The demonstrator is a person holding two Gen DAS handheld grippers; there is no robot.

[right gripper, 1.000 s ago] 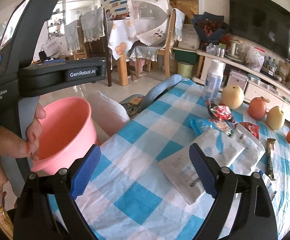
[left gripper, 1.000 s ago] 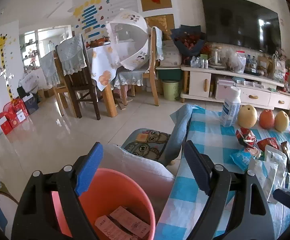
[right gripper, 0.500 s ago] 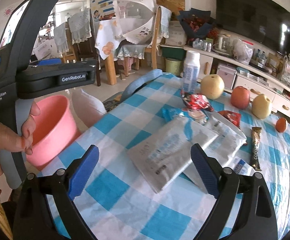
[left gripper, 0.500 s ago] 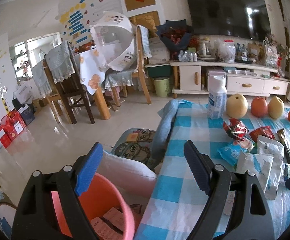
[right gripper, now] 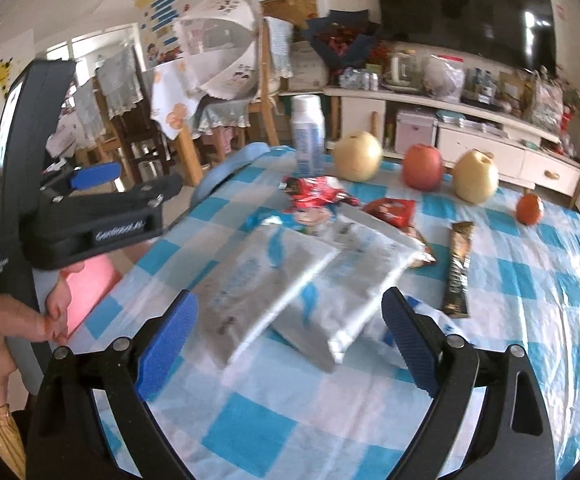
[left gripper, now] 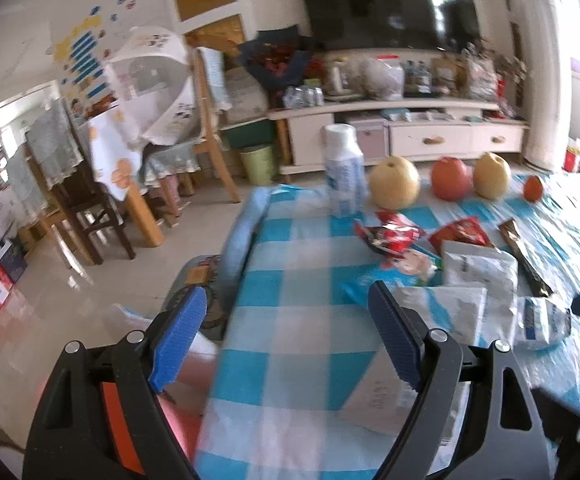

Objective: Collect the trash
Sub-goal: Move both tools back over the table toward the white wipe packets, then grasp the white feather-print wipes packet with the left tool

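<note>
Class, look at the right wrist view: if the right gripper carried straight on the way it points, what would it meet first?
Most likely the nearest white plastic pouch on the checked tablecloth. The right gripper is open and empty, with that pouch ahead between its fingers, though depth is hard to judge.

A lived-in family home: a large black flat television (left gripper: pixel 386 0) hangs upper centre above a cluttered white drawer cabinet (left gripper: pixel 430 140), with cloth-draped wooden dining chairs (left gripper: pixel 70 184) at left and colourful children's wall stickers (left gripper: pixel 86 56) upper left.
</note>
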